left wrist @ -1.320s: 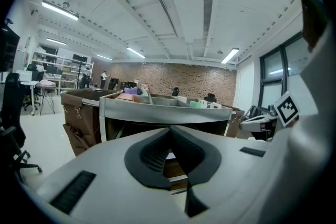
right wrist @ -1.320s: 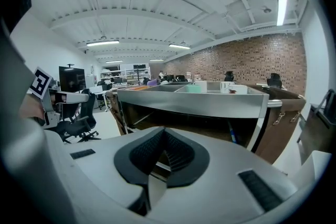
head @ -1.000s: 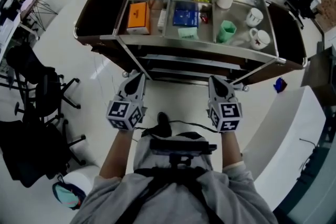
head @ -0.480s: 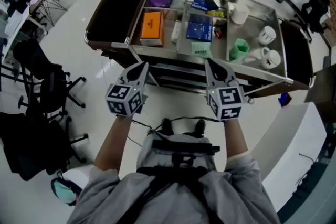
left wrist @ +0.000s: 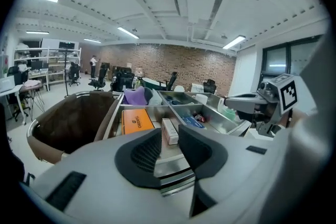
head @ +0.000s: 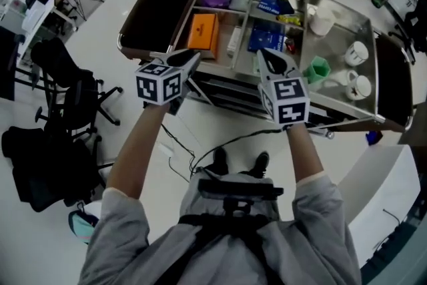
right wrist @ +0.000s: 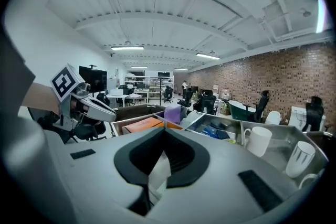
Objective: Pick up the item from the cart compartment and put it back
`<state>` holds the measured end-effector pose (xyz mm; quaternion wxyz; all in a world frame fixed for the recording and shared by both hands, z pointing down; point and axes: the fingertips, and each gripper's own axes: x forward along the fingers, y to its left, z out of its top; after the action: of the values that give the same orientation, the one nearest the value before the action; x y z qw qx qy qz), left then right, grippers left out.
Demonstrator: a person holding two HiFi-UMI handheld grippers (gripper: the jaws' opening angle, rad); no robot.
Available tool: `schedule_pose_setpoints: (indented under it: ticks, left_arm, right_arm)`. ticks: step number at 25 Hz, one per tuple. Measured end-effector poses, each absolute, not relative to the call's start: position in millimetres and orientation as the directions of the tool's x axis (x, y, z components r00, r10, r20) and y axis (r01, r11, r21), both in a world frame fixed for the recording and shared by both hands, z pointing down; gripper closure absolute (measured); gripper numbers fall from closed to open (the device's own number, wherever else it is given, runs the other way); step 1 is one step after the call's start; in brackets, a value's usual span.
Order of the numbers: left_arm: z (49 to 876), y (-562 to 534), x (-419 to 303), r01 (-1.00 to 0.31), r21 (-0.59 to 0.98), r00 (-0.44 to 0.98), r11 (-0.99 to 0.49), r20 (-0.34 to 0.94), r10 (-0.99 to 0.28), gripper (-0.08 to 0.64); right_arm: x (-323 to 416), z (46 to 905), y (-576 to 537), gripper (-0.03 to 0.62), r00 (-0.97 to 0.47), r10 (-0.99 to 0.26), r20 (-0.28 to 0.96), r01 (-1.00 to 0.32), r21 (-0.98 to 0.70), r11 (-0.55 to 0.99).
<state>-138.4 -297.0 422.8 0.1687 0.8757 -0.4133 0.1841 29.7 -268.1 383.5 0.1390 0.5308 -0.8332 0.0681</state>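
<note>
1. Waiting in front of the person, the big cart (head: 340, 110) is holding many things in its top compartments. The item to pick is lying in one of them, and I am not able to tell which yet.
2. The left hand-held gripper (left wrist: 169, 131) is hanging over the cart's near edge. Its jaws have just been opening and are standing a little apart, with nothing between them. I think it needs to be opening wider before going down.
3. The right hand-held gripper (right wrist: 164, 131) is hovering near the cart's middle with its jaws pressed together, holding nothing.
4. The orange box (head: 203, 33) is lying flat in a left compartment.
5. The thin white box (head: 233, 40) is lying just beside it. The left jaws are pointing that way, so going in slowly and straight is looking best.
</note>
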Motion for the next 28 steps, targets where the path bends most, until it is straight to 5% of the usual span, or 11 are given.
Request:
schedule_pose_setpoints:
  ticks: [7, 16, 28]
  left_arm:
    - [436.6, -336.5, -128.1, -0.772, 0.160, 0.577, -0.615, 0.580, -0.575, 0.269]
    - [454.4, -383.0, -123.2, -0.803, 0.247, 0.546, -0.542, 0.669, -0.504, 0.119]
    - [485.1, -413.6, -116.6, -0.842, 0.217, 0.435, -0.493, 0.815, -0.383, 0.103]
  right_arm:
    - [33.7, 374.4, -293.7, 0.583, -0.397, -0.871, 0.289, -0.903, 0.047, 0.427]
    - [34.2, 377.0, -308.1, 0.583, -0.392, -0.865, 0.314, -0.903, 0.050, 0.427]
    - [23.5, 378.6, -334.5, 0.583, -0.395, -0.853, 0.343, -0.898, 0.054, 0.437]
